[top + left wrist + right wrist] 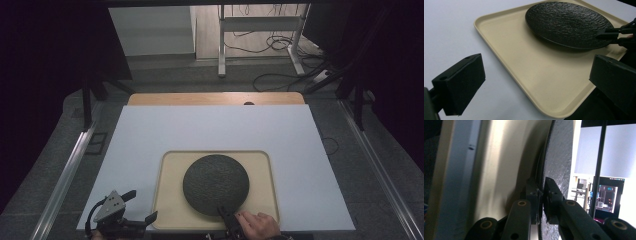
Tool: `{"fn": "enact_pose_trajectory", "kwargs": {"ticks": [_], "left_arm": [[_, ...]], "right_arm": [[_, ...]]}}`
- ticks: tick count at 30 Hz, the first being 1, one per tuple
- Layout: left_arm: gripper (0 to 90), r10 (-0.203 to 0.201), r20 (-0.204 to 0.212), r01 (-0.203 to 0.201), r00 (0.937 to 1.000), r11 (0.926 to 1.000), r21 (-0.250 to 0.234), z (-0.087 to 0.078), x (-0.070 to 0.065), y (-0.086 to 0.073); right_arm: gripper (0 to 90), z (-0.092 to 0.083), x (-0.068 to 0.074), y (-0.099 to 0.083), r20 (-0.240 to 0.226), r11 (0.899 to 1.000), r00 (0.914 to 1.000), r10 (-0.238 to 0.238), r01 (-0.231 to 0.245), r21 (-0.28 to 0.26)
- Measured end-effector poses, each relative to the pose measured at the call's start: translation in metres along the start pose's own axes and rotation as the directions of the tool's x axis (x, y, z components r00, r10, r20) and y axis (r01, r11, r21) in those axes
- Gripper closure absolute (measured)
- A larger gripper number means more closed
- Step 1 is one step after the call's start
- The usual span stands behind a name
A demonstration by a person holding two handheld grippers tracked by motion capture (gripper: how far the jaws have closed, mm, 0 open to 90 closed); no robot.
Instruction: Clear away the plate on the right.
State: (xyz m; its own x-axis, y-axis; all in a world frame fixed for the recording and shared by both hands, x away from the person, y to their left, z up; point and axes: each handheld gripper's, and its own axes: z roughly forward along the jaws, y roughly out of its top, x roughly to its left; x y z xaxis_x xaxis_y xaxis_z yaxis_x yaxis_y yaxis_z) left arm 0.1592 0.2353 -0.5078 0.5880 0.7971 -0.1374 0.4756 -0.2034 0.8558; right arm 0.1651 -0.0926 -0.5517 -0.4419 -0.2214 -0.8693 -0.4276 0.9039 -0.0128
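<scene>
- The right gripper (223,212), bottom center of the high view, has its jaws pinched on the near rim of the black plate (215,183). In the right gripper view you can see one jaw on top of the rim and one under it, clamped tight on the plate (559,157).
- The plate sits in the middle of the beige tray (170,200), which lies on the white board (210,130) in the lower middle of the frame. In the left gripper view the plate (566,22) looks tipped up a bit at the gripped edge, with shadow underneath, though I can't say for sure it's off the tray (524,65).
- The left gripper (142,206), lower left of the high view, is spread wide with nothing between the jaws, parked just beside the tray's left corner.
- So my read: grabbing is done, the plate's barely started coming up. Actually lifting it off and putting it somewhere is all left to do, and the left gripper hasn't joined in yet.
</scene>
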Motion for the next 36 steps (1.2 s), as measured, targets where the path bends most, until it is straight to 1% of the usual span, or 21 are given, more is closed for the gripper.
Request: {"fn": "enact_pose_trajectory", "kwargs": {"ticks": [1, 2, 3, 4, 6, 8, 10, 11, 13, 17, 19, 20, 21, 22, 24, 25, 26, 27, 31, 35, 36], "left_arm": [[0.0, 0.0, 0.0, 0.0, 1.0, 1.0, -0.001, 0.0, 0.0, 0.0], [0.0, 0.0, 0.0, 0.0, 1.0, 1.0, 0.0, 0.0, 0.0, 0.0], [0.0, 0.0, 0.0, 0.0, 1.0, 1.0, 0.0, 0.0, 0.0, 0.0], [0.0, 0.0, 0.0, 0.0, 1.0, 1.0, 0.001, 0.0, 0.0, 0.0], [0.0, 0.002, 0.0, -0.002, 1.0, 1.0, 0.002, 0.0, 0.0, 0.0], [0.0, 0.003, -0.001, -0.003, 1.0, 1.0, 0.005, 0.0, 0.0, 0.0], [0.0, 0.004, 0.0, -0.004, 1.0, 1.0, 0.006, 0.001, 0.0, 0.0], [0.0, 0.004, 0.001, -0.004, 1.0, 1.0, 0.007, 0.001, 0.0, 0.0], [0.0, 0.004, 0.001, -0.004, 1.0, 1.0, 0.008, 0.001, 0.0, 0.0], [0.0, 0.004, 0.001, -0.004, 1.0, 0.9999, 0.009, 0.001, -0.001, 0.0], [0.0, 0.005, 0.001, -0.005, 1.0, 0.9999, 0.01, 0.002, -0.001, 0.0], [0.0, 0.005, 0.001, -0.005, 1.0, 0.9999, 0.009, 0.001, -0.001, 0.0], [0.0, 0.005, 0.001, -0.005, 1.0, 0.9999, 0.009, 0.001, -0.001, 0.0], [0.0, 0.004, 0.001, -0.004, 1.0, 0.9999, 0.009, 0.001, 0.0, 0.0], [0.0, 0.003, 0.001, -0.003, 1.0, 1.0, 0.009, 0.001, 0.0, 0.0], [0.0, 0.003, 0.001, -0.003, 1.0, 1.0, 0.009, 0.001, 0.0, 0.0], [0.0, 0.004, 0.001, -0.004, 1.0, 1.0, 0.009, 0.001, 0.0, 0.0], [0.0, 0.004, 0.001, -0.004, 1.0, 1.0, 0.008, 0.001, 0.0, 0.0], [0.0, 0.003, 0.001, -0.003, 1.0, 1.0, 0.009, 0.001, 0.0, 0.0], [0.0, 0.004, 0.001, -0.004, 1.0, 1.0, 0.008, 0.001, 0.0, 0.0], [0.0, 0.004, 0.001, -0.004, 1.0, 1.0, 0.009, 0.001, 0.0, 0.0]], "right_arm": [[81.9, 0.001, 0.001, 0.0, -0.003, 1.0, 1.0, 0.0, 0.0, 0.001], [81.4, 0.001, 0.0, 0.0, -0.021, 1.0, 0.9998, -0.005, 0.005, 0.012], [81.4, 0.001, 0.0, 0.0, -0.021, 1.0, 0.9998, -0.005, 0.005, 0.012], [80.7, 0.003, -0.001, -0.001, -0.028, 1.0, 0.9995, 0.014, -0.014, 0.009], [80.2, 0.004, -0.001, -0.002, -0.03, 1.0, 0.9992, 0.025, -0.025, 0.011], [79.3, 0.004, -0.003, -0.002, -0.053, 0.999, 0.998, 0.034, -0.033, 0.024], [79.0, 0.005, -0.004, -0.003, -0.053, 0.999, 0.9976, 0.044, -0.043, 0.021], [77.7, 0.006, -0.006, -0.003, -0.072, 0.998, 0.9955, 0.061, -0.059, 0.029], [77.6, 0.007, -0.007, -0.004, -0.079, 0.998, 0.9952, 0.058, -0.055, 0.036], [77.1, 0.007, -0.008, -0.003, -0.086, 0.997, 0.9941, 0.066, -0.063, 0.039], [74.8, 0.007, -0.008, -0.003, -0.082, 0.997, 0.9943, 0.067, -0.064, 0.039], [71.7, 0.007, -0.009, -0.004, -0.078, 0.996, 0.994, 0.076, -0.073, 0.04], [71.7, 0.007, -0.009, -0.004, -0.078, 0.996, 0.994, 0.076, -0.073, 0.04], [68.4, 0.007, -0.011, -0.004, -0.076, 0.996, 0.9938, 0.082, -0.079, 0.044], [67.0, 0.007, -0.011, -0.006, -0.071, 0.996, 0.9937, 0.087, -0.084, 0.041], [67.0, 0.007, -0.011, -0.006, -0.071, 0.996, 0.9937, 0.087, -0.084, 0.041], [66.6, 0.006, -0.012, -0.006, -0.086, 0.995, 0.9928, 0.083, -0.078, 0.053], [64.4, 0.006, -0.013, -0.007, -0.083, 0.995, 0.9922, 0.093, -0.089, 0.054], [62.4, 0.004, -0.015, -0.01, -0.091, 0.993, 0.9896, 0.111, -0.107, 0.05], [61.4, 0.001, -0.016, -0.01, -0.095, 0.993, 0.989, 0.113, -0.109, 0.049], [61.2, 0.001, -0.017, -0.01, -0.093, 0.994, 0.99, 0.106, -0.103, 0.042]]}}
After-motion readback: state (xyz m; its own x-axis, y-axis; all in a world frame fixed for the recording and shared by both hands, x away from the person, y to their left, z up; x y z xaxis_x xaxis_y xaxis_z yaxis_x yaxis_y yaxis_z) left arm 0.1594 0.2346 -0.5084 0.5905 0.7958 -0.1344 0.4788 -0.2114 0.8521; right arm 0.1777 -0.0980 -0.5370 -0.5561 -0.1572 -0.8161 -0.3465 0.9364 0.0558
